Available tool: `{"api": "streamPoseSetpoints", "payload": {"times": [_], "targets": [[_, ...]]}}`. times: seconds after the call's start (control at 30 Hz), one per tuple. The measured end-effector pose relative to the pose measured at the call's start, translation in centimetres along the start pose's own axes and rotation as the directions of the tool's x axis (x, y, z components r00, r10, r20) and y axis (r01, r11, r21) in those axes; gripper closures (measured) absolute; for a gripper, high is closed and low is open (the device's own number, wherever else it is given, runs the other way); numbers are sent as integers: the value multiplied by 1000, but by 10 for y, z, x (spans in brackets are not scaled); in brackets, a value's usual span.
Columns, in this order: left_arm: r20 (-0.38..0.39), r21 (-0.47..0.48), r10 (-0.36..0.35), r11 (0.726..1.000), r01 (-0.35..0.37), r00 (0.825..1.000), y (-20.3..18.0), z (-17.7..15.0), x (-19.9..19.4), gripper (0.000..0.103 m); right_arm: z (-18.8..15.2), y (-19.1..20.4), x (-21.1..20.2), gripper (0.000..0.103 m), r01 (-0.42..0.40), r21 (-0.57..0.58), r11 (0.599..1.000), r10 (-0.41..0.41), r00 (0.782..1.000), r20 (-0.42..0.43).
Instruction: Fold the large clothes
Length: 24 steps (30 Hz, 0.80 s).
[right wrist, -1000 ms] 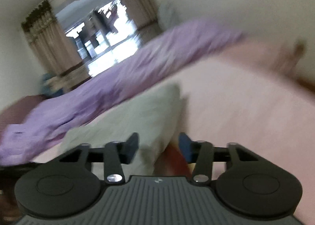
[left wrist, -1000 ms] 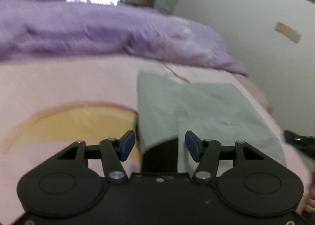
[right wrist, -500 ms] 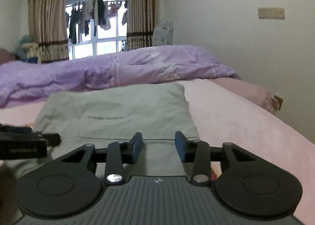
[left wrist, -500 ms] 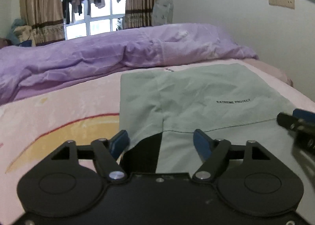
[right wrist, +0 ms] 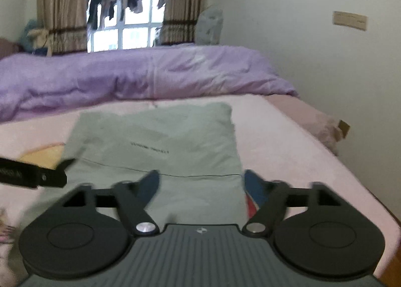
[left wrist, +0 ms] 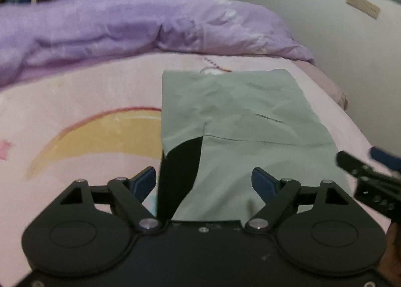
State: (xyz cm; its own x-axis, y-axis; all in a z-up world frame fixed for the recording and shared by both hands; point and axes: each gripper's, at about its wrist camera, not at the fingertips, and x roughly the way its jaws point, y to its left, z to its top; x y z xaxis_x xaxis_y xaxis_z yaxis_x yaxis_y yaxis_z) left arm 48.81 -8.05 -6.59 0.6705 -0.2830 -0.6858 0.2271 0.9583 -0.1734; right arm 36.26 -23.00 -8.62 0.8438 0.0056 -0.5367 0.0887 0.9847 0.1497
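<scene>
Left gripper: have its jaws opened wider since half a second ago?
Yes. The left gripper now stands wider: its right fingertip sits farther along the green garment from the black panel.

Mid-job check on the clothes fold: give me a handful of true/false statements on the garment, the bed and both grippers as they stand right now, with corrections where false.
1. The grey-green garment lies flat on the pink bed sheet. True.
2. The left gripper is clamped on the garment. False: its jaws stand wide apart, with nothing held.
3. The right gripper is open over the garment's near edge. True.
4. The purple duvet covers the garment. False: it is bunched up beyond the garment's far edge.
5. A black panel shows at the garment's near left corner. True.
6. The garment is plain, with no print. False: a line of dark lettering runs across it.
</scene>
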Motion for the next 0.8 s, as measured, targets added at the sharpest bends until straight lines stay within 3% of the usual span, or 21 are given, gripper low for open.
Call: {"api": "streamPoseSetpoints", "payload": {"times": [0.13,0.33,0.6,0.8], "targets": [[13,74,71,995,-72,997,-19,-12,-50,18,2,9,-51,8,53,-90,995,-55,998,-19],[-26,115,68,991,-64,997,-37,-41,-93,18,-8,12,-84,8,41,-82,996,-54,986,-158],[-59,133,53,990,-45,997,-52,-77,-115,18,-28,1,-95,8,87,-25,996,-90,968,-235],[-70,133,53,990,-43,996,-53,-78,-113,18,-28,1,-100,8,107,-28,994,-111,967,-229]]}}
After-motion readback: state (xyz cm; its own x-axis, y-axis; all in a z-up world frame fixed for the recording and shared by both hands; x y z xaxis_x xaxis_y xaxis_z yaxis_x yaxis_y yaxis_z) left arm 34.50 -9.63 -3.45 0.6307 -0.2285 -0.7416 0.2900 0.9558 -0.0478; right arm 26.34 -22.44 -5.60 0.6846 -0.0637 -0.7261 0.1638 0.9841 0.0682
